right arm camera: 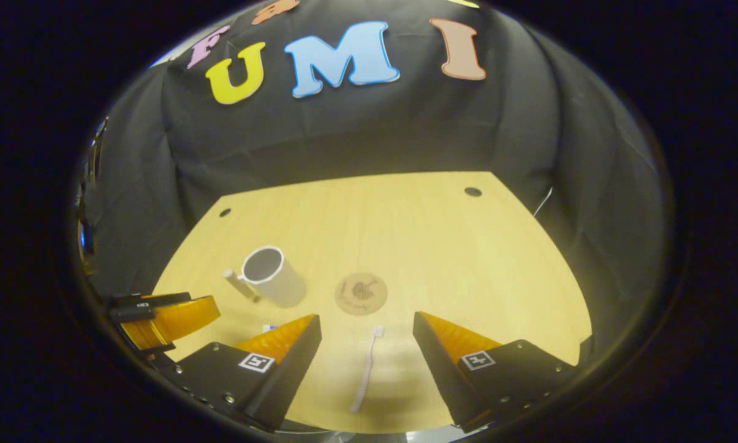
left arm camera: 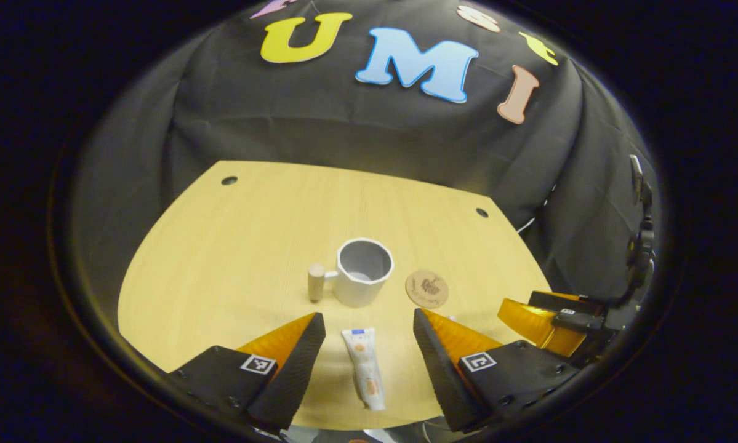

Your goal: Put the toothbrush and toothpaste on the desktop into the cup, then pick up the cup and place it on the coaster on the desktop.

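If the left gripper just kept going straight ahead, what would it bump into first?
Most likely the toothpaste tube, lying on the desk between the open left gripper fingers. Beyond it stands the cup; depth is uncertain.

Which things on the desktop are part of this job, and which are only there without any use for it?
Part of the job:
- toothpaste
- toothbrush
- cup
- coaster
- left gripper and right gripper, both open

Only there:
- two round holes in the desktop, at its far corners
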`<state>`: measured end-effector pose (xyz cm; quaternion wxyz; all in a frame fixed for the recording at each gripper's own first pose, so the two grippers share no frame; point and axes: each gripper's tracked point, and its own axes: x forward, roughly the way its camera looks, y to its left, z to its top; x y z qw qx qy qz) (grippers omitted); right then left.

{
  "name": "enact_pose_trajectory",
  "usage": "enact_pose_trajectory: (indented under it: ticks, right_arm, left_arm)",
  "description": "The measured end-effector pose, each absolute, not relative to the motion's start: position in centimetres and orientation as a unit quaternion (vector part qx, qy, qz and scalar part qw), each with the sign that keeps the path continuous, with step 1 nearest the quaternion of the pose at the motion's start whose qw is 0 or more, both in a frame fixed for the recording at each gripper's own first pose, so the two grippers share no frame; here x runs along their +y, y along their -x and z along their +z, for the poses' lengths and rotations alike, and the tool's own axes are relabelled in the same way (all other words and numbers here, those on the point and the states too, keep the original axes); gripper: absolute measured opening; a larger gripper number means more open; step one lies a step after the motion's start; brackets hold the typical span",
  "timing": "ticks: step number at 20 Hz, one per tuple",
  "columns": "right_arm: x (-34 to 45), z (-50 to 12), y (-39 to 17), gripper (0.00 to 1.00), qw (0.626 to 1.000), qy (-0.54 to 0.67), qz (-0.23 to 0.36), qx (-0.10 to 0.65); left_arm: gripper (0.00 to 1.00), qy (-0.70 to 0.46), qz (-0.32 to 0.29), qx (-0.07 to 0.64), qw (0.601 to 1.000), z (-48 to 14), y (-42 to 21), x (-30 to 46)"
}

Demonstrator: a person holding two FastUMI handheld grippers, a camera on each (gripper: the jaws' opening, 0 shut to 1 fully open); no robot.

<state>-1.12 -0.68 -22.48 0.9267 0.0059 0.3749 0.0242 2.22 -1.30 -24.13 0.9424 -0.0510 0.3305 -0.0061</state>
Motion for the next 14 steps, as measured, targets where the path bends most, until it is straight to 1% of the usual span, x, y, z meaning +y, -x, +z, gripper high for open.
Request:
enact_pose_trajectory:
  ticks: [1,2,6,10,11,14]
  right_arm:
    - [-0.7,-23.7,1.6,0.96,0.919,-0.003,0.026,0.394]
    - [-0.7,-24.8,2.0,0.94,0.911,0.002,0.027,0.412]
    - [-1.1,-29.4,3.9,0.94,0.871,0.027,0.035,0.489]
    - [-1.1,-33.0,5.2,0.94,0.839,0.039,0.035,0.541]
    - [-1.2,-33.5,5.3,0.94,0.835,0.040,0.035,0.548]
    - [-1.4,-34.6,5.5,0.94,0.822,0.047,0.033,0.567]
  left_arm:
    - [0.93,0.052,-0.007,0.346,0.937,-25.2,-2.3,-1.3]
    - [0.93,0.053,-0.009,0.362,0.931,-26.4,-2.0,-1.5]
    - [0.94,0.047,-0.012,0.422,0.905,-31.7,-0.6,-1.7]
    - [0.95,0.047,-0.008,0.472,0.880,-35.4,0.1,-1.9]
    - [0.96,0.046,-0.005,0.480,0.876,-36.1,0.2,-1.8]
    - [0.95,0.036,0.005,0.503,0.863,-38.1,0.4,-1.3]
